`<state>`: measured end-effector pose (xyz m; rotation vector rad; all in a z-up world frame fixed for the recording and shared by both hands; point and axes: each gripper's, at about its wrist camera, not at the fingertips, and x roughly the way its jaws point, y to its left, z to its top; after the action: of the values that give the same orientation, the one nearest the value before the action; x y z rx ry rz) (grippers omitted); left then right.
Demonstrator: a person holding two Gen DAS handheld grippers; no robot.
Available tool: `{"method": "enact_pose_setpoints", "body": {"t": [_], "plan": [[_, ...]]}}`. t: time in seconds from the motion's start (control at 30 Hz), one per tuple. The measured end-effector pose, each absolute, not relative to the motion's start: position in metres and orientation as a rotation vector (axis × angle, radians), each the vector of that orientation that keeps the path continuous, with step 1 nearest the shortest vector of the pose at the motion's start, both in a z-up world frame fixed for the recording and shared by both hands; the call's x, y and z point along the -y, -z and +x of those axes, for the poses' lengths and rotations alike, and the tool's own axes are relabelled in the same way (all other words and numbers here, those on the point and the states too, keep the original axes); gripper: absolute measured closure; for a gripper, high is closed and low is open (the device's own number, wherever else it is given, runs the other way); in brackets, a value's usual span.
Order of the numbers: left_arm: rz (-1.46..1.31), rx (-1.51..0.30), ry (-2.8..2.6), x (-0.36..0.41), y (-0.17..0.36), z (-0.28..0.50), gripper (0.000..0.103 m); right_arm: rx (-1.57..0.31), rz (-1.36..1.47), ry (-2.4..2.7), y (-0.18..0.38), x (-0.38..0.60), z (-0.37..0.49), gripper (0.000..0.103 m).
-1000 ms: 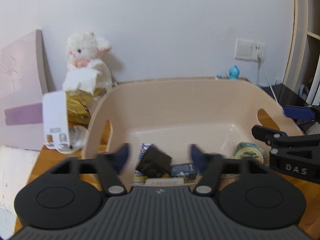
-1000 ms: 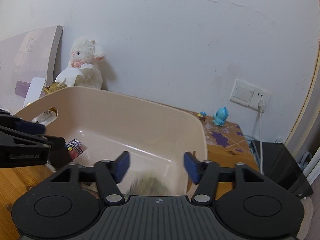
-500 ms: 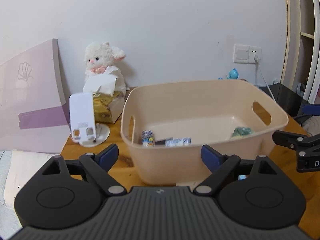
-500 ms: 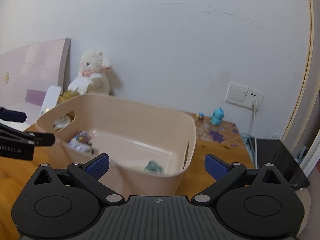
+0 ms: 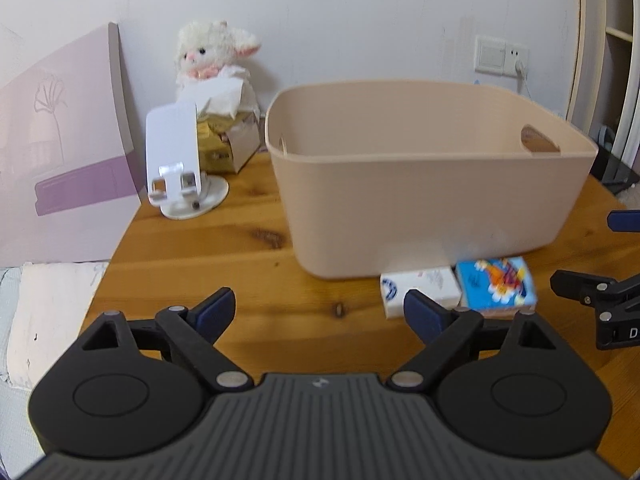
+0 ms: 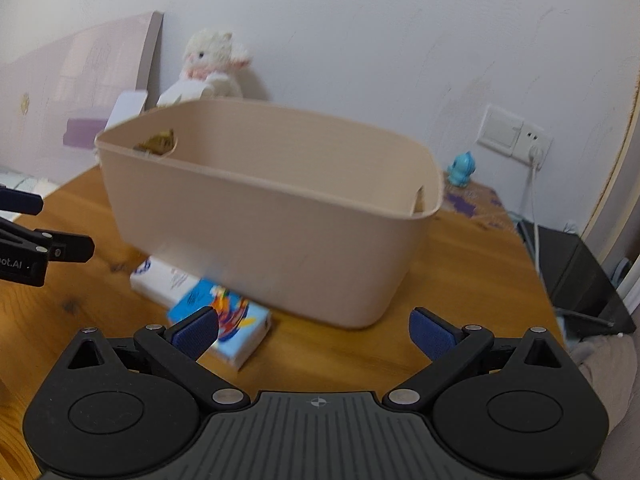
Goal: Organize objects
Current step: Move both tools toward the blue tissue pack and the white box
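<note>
We look low across the counter [image 5: 192,248] from both wrists, the left view facing the bin [image 5: 424,200] from its left, the right from its right; both share bin and packets [image 6: 224,316].

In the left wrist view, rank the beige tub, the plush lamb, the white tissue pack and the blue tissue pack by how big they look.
1. Beige tub, by far the largest.
2. Plush lamb, though it sits farther back.
3. White tissue pack and blue tissue pack: about alike, not ranked.

White plastered wall [image 6: 360,40] behind; wall socket [image 6: 516,136] at two o'clock; pink board [image 5: 60,140] leaning at nine; wooden bench [image 5: 200,248] below.
</note>
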<state>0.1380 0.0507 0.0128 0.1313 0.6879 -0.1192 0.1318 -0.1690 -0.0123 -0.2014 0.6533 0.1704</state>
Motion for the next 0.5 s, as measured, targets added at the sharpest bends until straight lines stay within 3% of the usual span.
{"method": "enact_pose_setpoints", "body": {"t": [0.5], "plan": [[0.156, -0.735, 0.136, -0.051, 0.018, 0.154, 0.011, -0.731, -0.175, -0.221, 0.052, 0.125, 0.157, 0.0]]}}
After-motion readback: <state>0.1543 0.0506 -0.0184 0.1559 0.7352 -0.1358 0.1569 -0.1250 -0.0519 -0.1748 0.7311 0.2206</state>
